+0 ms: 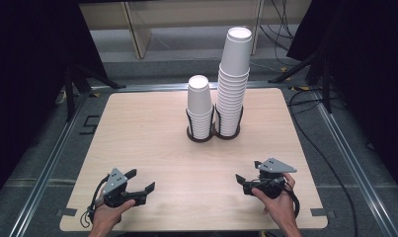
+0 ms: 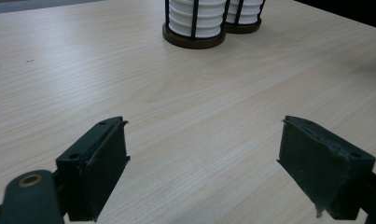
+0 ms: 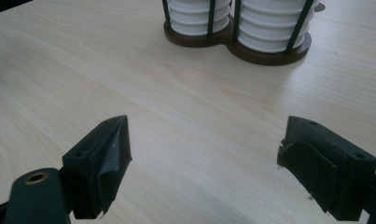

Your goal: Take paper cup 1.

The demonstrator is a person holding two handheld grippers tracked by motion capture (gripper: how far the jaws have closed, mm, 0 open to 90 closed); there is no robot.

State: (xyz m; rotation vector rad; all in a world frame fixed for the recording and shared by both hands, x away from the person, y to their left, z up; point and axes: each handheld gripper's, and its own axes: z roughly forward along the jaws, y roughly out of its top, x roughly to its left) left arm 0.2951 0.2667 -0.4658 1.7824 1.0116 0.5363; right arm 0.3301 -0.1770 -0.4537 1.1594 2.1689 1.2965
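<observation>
Left gripper (image 1: 142,181): held in the person's left hand (image 1: 106,217) at the near left of the tabletop (image 1: 147,133); fingers (image 2: 94,168) released, spread wide, nothing between them.
Right gripper (image 1: 249,172): held in the person's right hand (image 1: 278,205) at the near right of the tabletop; fingers (image 3: 99,165) also released and wide apart, bare wood between them; a grey three-cornered plate sits on top.
Cup holder (image 1: 214,133): a dark two-ring base with thin black upright bars, standing mid-tabletop toward the far edge, well apart from both grippers.
Short cup stack (image 1: 200,104): white paper cups, upside down, nested in the holder's left ring.
Tall cup stack (image 1: 233,79): white paper cups, upside down, nested in the right ring, just beside the short one and rising well above it.
Left gripper view: looks across the wood at the holder's base (image 2: 195,39).
Right gripper view: both rings of the holder (image 3: 237,44) lie ahead, past the fingers.
Surroundings: dark curtains at both sides, cables (image 1: 330,163) on the grey floor to the right.
</observation>
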